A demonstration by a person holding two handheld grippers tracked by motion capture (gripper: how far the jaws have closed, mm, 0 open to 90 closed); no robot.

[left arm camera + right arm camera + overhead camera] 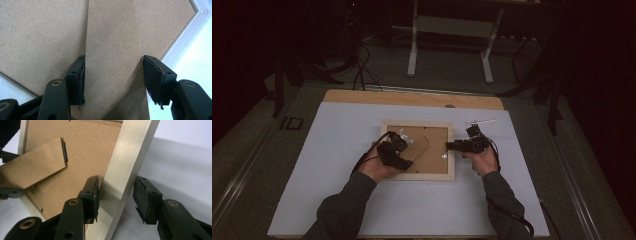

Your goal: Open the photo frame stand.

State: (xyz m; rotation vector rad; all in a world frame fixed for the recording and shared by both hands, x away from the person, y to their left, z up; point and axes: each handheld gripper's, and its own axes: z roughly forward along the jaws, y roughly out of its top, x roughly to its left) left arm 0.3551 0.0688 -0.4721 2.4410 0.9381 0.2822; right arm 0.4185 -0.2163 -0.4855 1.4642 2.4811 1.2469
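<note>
Fibreboard backing fills the picture frame (418, 149), which lies face down on the white mat (337, 165) on the desk; from the high view I see my left hand-held gripper (398, 150) over its lower left and my right hand-held gripper (451, 146) at its right rail. In the left gripper view, the jaws straddle the stand flap (112, 62) (both pads look to touch its edges, though I cannot tell if they press). In the right gripper view, the jaws stand open astride the pale rail (125, 170), one pad touching, the other apart.
</note>
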